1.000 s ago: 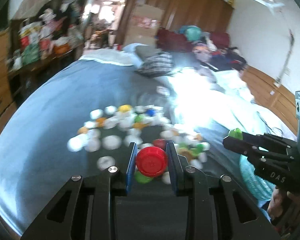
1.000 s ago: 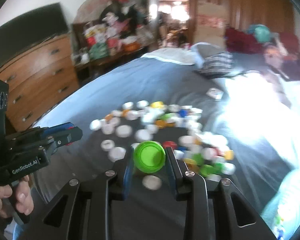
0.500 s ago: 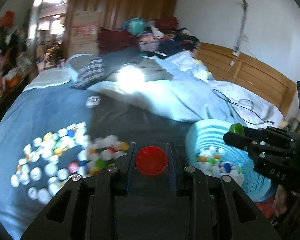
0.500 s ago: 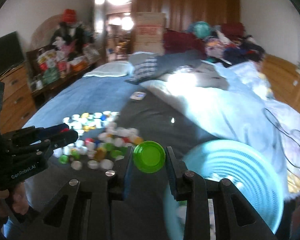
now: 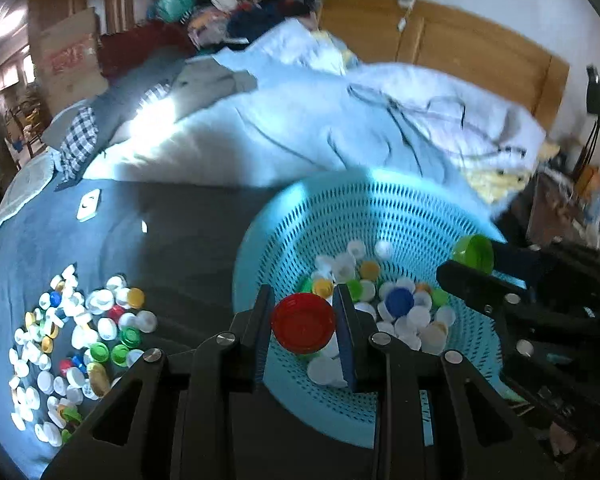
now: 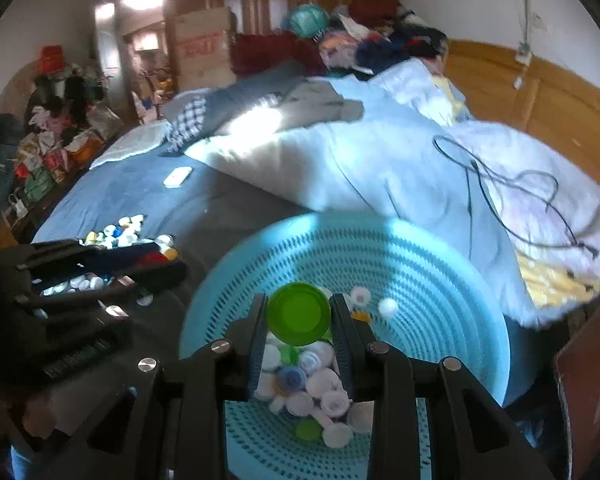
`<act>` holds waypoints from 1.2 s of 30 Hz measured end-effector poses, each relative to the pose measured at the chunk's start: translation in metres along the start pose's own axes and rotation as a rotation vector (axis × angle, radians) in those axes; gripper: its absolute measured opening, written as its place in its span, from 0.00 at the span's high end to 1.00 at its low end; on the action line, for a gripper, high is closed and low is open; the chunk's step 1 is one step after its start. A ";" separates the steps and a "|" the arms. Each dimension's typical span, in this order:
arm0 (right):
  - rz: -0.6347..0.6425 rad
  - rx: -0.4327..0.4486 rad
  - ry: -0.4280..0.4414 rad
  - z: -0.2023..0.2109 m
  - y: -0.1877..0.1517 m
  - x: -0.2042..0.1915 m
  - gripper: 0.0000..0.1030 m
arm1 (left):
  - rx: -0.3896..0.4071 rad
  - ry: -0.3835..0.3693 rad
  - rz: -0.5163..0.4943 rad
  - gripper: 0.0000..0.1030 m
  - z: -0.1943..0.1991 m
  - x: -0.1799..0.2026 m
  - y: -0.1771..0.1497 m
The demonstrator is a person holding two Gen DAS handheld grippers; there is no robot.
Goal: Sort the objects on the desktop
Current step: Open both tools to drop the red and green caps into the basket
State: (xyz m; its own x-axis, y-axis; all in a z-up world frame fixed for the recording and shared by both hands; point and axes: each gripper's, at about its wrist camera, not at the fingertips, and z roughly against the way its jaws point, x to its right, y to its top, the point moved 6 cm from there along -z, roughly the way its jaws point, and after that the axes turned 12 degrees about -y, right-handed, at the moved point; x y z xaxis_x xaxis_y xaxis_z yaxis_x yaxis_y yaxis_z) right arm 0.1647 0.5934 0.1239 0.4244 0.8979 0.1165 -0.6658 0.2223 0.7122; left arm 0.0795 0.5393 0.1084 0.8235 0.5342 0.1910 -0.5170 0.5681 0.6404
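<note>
While our left gripper (image 5: pixel 303 330) clamps a red cap (image 5: pixel 302 323) and our right gripper (image 6: pixel 299 322) a green cap (image 6: pixel 299 313) over the basket (image 5: pixel 380 200), a skewed release risks overshooting its rim

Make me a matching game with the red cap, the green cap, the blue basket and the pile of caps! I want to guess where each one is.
Things:
1. red cap
2. green cap
3. blue basket
4. pile of caps

Places:
A. on the dark bedcover, left of the basket
B. between the right gripper's jaws
C. under both held caps
D. between the left gripper's jaws

Pairs: 1-D, 2-B, 3-C, 4-A
</note>
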 end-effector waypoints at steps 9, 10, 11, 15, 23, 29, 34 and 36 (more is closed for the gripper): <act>-0.015 -0.011 0.016 -0.006 -0.011 0.004 0.68 | -0.047 0.007 -0.017 0.76 -0.020 0.009 -0.003; -0.017 -0.009 0.017 -0.006 -0.011 0.005 0.68 | -0.047 0.009 -0.018 0.76 -0.021 0.009 -0.001; -0.019 -0.008 0.018 -0.006 -0.011 0.005 0.68 | -0.047 0.009 -0.019 0.76 -0.022 0.009 0.000; -0.021 -0.005 0.019 -0.006 -0.011 0.007 0.68 | -0.042 0.009 -0.020 0.76 -0.022 0.011 0.003; -0.023 -0.007 0.024 -0.005 -0.013 0.006 0.68 | -0.043 0.014 -0.026 0.76 -0.023 0.013 0.004; -0.025 -0.008 0.026 -0.006 -0.014 0.007 0.68 | -0.042 0.014 -0.026 0.76 -0.023 0.014 0.005; -0.024 -0.009 0.025 -0.007 -0.014 0.007 0.68 | -0.047 0.014 -0.023 0.76 -0.025 0.013 0.005; -0.026 -0.010 0.025 -0.007 -0.015 0.007 0.68 | -0.048 0.013 -0.024 0.76 -0.026 0.013 0.004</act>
State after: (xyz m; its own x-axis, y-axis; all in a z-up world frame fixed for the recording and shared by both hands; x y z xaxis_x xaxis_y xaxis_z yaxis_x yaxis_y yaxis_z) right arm 0.1733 0.5992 0.1091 0.4265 0.9009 0.0808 -0.6611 0.2496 0.7075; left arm 0.0819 0.5653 0.0943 0.8331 0.5276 0.1660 -0.5077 0.6105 0.6079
